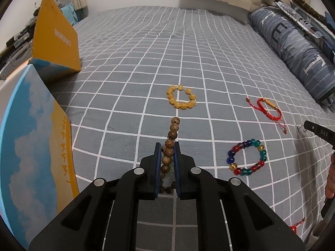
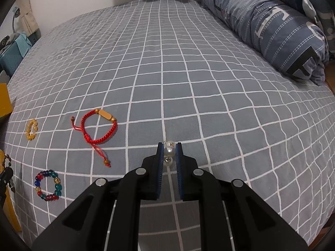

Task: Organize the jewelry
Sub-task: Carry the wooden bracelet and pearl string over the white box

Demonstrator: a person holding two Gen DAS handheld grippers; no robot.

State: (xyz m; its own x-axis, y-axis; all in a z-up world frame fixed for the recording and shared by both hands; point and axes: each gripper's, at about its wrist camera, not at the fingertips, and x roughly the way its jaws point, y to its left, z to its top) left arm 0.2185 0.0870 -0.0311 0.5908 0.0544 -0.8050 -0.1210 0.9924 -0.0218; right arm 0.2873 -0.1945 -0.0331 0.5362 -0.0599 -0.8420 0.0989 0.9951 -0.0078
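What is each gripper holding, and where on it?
Left gripper: wooden bead bracelet, pinched mid-strand. Right gripper: pearl bracelet, pinched on one pearl.

My matt black plastic left gripper (image 1: 168, 146) pinches grained brown wooden beads (image 1: 170, 144); my right gripper (image 2: 169, 146) pinches glossy white pearl beads (image 2: 169, 151). Woven red cord bracelet (image 2: 95, 128) and shiny multicoloured glass-like beads (image 1: 247, 157) lie on matt grey checked cloth (image 1: 188, 52).
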